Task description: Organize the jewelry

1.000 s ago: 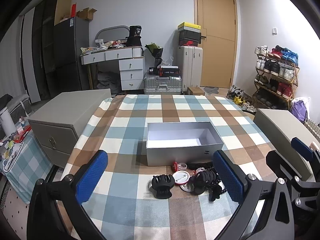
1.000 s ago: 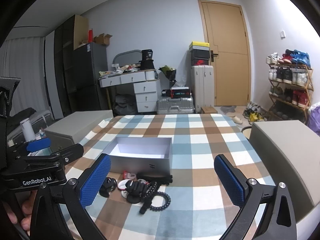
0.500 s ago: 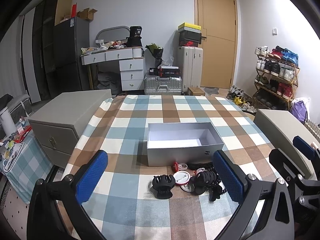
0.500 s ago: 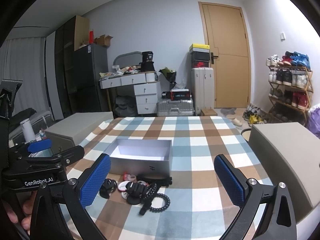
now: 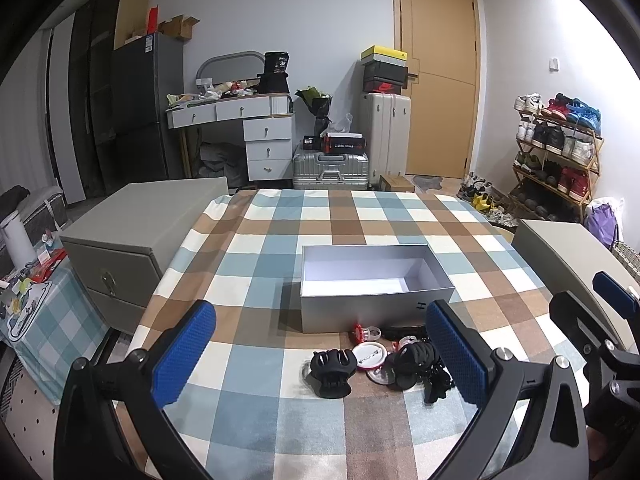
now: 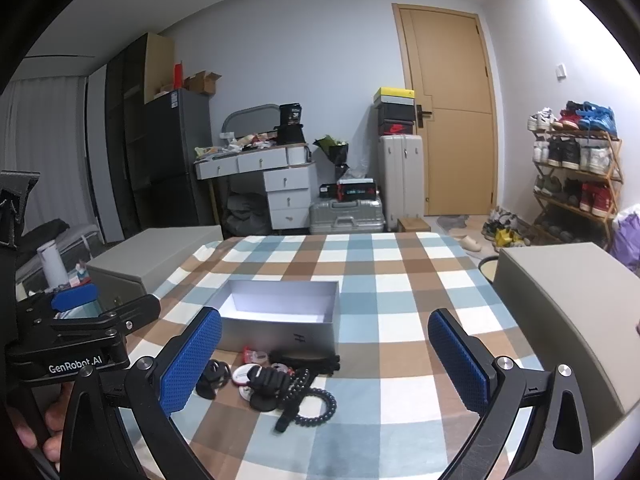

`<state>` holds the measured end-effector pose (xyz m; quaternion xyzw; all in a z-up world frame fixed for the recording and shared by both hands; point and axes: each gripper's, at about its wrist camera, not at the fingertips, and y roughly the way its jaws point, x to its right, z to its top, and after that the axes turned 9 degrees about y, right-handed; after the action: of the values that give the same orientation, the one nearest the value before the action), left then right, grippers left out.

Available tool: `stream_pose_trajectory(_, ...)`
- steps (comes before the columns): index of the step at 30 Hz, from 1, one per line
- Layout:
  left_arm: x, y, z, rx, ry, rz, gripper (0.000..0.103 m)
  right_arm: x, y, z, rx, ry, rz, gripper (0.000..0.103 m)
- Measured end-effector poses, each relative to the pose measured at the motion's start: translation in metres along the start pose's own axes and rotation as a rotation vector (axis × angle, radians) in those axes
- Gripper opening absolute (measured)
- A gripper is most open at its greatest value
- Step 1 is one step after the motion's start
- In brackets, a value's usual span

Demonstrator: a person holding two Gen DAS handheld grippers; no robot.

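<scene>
- Left wrist view: left gripper [image 5: 320,350] at the lower frame, blue pads spread wide apart, holding nothing.
- Grey open box [image 5: 376,309] at centre on the checked tablecloth [image 5: 256,264]; a small dark mark on its front wall, possibly an "H".
- Jewelry pile [image 5: 404,354] just below the box: black claw clip [image 5: 333,367], round white badge [image 5: 369,354], black scrunchies [image 5: 416,358]. Badge print is too small to read.
- Right gripper [image 5: 612,320] enters at the right edge.
- Right wrist view: right gripper [image 6: 324,362] at the lower frame, pads wide apart, empty.
- Left gripper body at lower left reads "GenRobot.AI".
- Black bead bracelet [image 6: 316,406] lies at lower centre, below the box [image 6: 280,330].
</scene>
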<state>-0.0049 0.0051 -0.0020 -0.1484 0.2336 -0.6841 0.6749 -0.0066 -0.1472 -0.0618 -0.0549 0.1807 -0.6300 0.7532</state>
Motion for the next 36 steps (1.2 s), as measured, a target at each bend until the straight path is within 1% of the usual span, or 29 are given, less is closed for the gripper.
stream_pose_trajectory(18,0.001,-0.001,-0.003,-0.009,0.007,-0.006,0.102,0.001,0.0,-0.003,-0.007,0.007,0.004,0.103)
stream_pose_trajectory(25,0.0,0.008,-0.006,-0.033,0.007,-0.039,0.102,0.003,0.005,-0.006,-0.022,0.027,0.01,0.103)
stream_pose_trajectory(31,-0.003,0.015,-0.011,-0.044,0.016,-0.036,0.102,0.004,0.011,-0.01,-0.031,0.016,0.005,0.103)
stream_pose_trajectory(33,-0.006,0.02,-0.015,-0.06,0.017,-0.057,0.102,0.005,0.015,-0.013,-0.04,0.016,-0.003,0.103)
stream_pose_trajectory(35,-0.009,0.029,-0.021,-0.095,0.021,-0.137,0.102,0.007,0.02,-0.017,-0.051,0.015,-0.007,0.103)
stream_pose_trajectory(36,-0.01,0.032,-0.024,-0.106,0.02,-0.161,0.102,0.008,0.022,-0.018,-0.055,0.015,-0.008,0.103)
